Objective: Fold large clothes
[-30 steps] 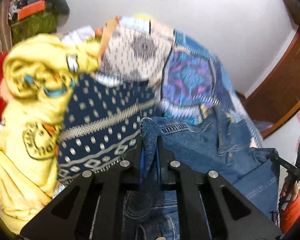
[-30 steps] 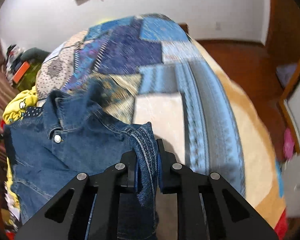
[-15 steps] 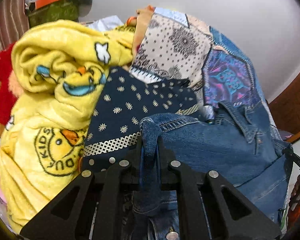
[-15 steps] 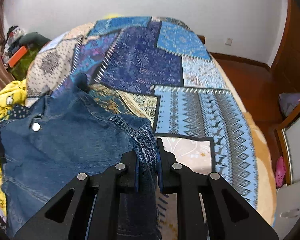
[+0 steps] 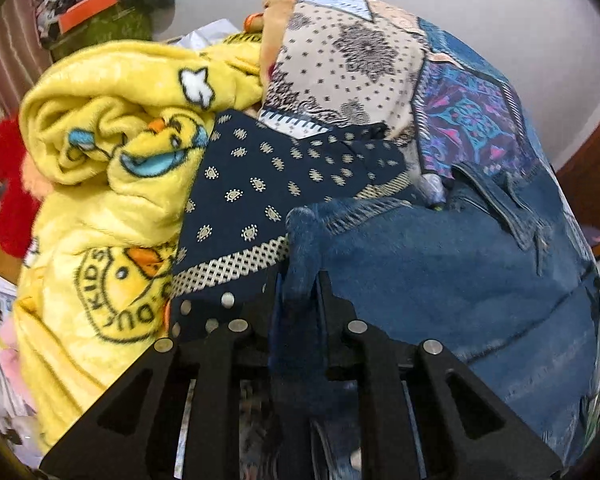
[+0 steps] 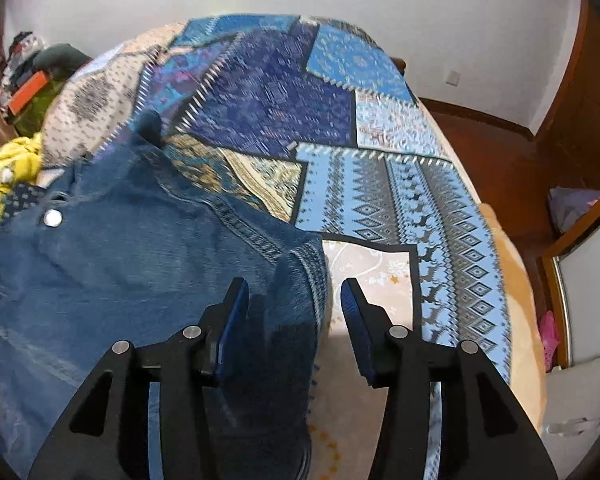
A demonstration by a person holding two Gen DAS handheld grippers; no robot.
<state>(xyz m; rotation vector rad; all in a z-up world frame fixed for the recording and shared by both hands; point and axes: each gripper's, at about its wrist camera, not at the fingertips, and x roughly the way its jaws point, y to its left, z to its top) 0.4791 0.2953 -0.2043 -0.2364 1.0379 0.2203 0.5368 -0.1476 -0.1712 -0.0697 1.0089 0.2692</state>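
Left hand-held gripper (image 5: 298,292) pinching a denim jacket (image 5: 440,276) fold. Right hand-held gripper (image 6: 294,304) spread, jacket edge (image 6: 140,264) loose between its fingers. Jacket lies on the bed quilt (image 6: 380,184), yellow blanket (image 5: 112,152) and navy cloth (image 5: 268,184) to its left.

The blue denim jacket (image 5: 440,280) runs off the bottom edge in both wrist views (hem unseen) and hides the near-left corner of the blue patchwork bedspread (image 6: 400,200). Motion blur smears the bedspread's far panels. The yellow duck-print fleece blanket (image 5: 112,184) is cut at the left edge.
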